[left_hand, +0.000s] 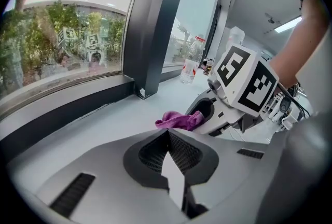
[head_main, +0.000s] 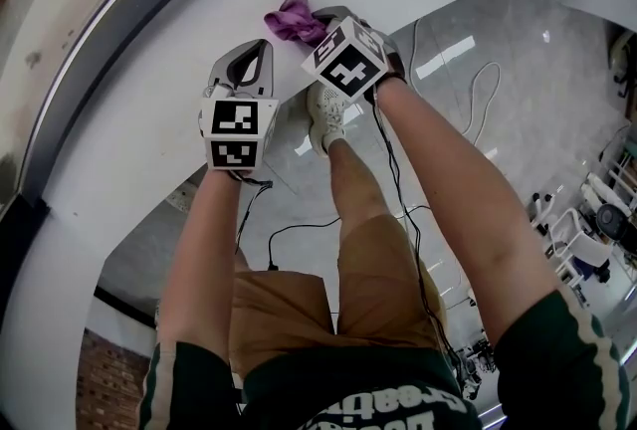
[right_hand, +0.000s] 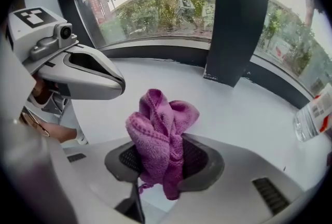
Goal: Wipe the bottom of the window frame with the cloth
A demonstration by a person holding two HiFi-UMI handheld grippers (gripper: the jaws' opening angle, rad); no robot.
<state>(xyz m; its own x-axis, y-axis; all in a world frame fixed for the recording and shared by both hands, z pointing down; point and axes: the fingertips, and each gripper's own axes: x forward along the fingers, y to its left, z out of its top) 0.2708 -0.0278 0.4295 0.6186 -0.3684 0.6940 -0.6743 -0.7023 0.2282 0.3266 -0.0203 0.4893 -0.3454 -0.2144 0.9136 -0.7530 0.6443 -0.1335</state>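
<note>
While outstretched, right tongs (right_hand: 164, 163) round cloth (right_hand: 155, 124)

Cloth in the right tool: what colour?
Purple-pink cloth, plain, no pattern; clearest in the right gripper view.

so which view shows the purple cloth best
The right gripper view: the cloth fills the centre, bunched and clamped between that gripper's jaws. The head view shows a small purple bunch from above; the left gripper view, a small side glimpse.

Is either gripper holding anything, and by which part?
The right gripper is shut on the purple cloth, pinching its bunched middle; the left gripper is shut and empty.
</note>
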